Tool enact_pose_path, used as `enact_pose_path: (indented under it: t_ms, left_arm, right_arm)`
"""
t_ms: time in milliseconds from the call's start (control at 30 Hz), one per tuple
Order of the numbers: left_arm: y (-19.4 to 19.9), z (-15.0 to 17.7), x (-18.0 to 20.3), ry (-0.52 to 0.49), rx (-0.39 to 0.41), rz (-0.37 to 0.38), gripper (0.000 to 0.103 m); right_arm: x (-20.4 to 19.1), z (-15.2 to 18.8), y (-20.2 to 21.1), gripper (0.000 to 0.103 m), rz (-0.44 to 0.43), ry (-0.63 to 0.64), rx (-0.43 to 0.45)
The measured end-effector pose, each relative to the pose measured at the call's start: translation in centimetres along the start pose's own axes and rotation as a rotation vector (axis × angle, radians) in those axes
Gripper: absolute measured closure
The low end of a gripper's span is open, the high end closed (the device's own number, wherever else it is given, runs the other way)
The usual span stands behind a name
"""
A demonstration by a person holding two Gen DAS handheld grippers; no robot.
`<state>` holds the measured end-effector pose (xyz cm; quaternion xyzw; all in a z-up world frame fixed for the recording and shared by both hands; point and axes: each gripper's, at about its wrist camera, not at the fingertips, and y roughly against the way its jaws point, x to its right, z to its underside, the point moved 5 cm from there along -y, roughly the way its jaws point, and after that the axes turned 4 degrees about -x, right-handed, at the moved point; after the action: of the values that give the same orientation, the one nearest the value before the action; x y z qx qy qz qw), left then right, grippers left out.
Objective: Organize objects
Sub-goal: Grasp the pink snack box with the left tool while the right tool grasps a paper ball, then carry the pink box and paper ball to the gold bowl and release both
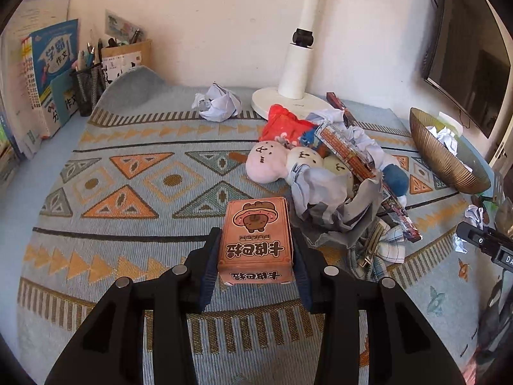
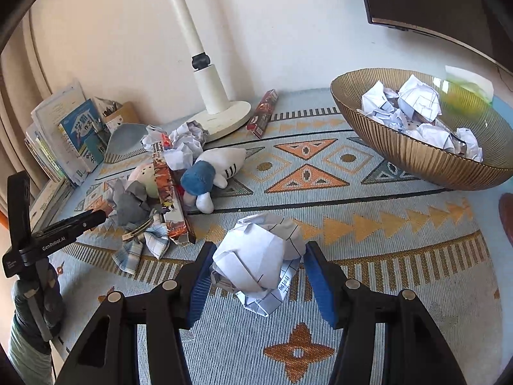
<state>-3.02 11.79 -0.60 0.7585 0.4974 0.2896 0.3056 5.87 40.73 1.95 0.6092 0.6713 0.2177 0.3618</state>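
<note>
Spanning the desk, the patterned cloth [image 2: 368,243] carries a gold bowl [image 2: 400,154] of paper wads at its far right edge. Right gripper [image 2: 258,272] pinches a crumpled paper ball [image 2: 256,256] over the near edge; bowl lies ahead and rightward, nearer this hand. Left gripper [image 1: 255,256] clamps a card box [image 1: 256,240], its long axis running along the fingers, beside the toy pile [image 1: 320,166] at mid-cloth.

left tool [image 1: 255,266] – black arms | silver rivets | right tool [image 2: 259,276] – blue ribbed pads
</note>
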Motion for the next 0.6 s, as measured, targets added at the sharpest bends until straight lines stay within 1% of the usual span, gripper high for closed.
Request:
enact_pose_path:
  t_ms: [167, 267, 400, 433, 467, 500, 600]
  left_arm:
    - [-0.1, 0.3, 0.6, -0.03, 0.005, -0.028, 0.065]
    - [-0.2, 0.4, 0.8, -0.044, 0.0, -0.049, 0.065]
    - [0.2, 0.3, 0.8, -0.032, 0.006, -0.057, 0.065]
    - [0.7, 0.3, 0.8, -0.008, 0.008, -0.035, 0.065]
    - [1.3, 0.3, 1.1, 0.02, 0.009, 0.003, 0.065]
    - [2.0, 0.1, 1.6, 0.029, 0.019, 0.028, 0.065]
    - [4.3, -1.3, 5.1, -0.034, 0.071, 0.062, 0.065]
  right_arm:
    - [0.5, 0.0, 0.1, 0.048, -0.024, -0.025, 0.005]
    - [0.3, 0.0, 0.0, 0.048, -0.022, -0.019, 0.004]
    - [0.2, 0.0, 0.9, 0.048, -0.031, -0.017, 0.036]
    - [0.3, 0.0, 1.3, 0.048, -0.043, -0.02, 0.046]
    - [0.5, 0.0, 1.7, 0.048, -0.057, -0.029, 0.051]
    - [0.8, -0.1, 2.1, 0.048, -0.069, -0.045, 0.052]
    - [2.8, -0.4, 4.1, 0.048, -0.08, -0.102, 0.065]
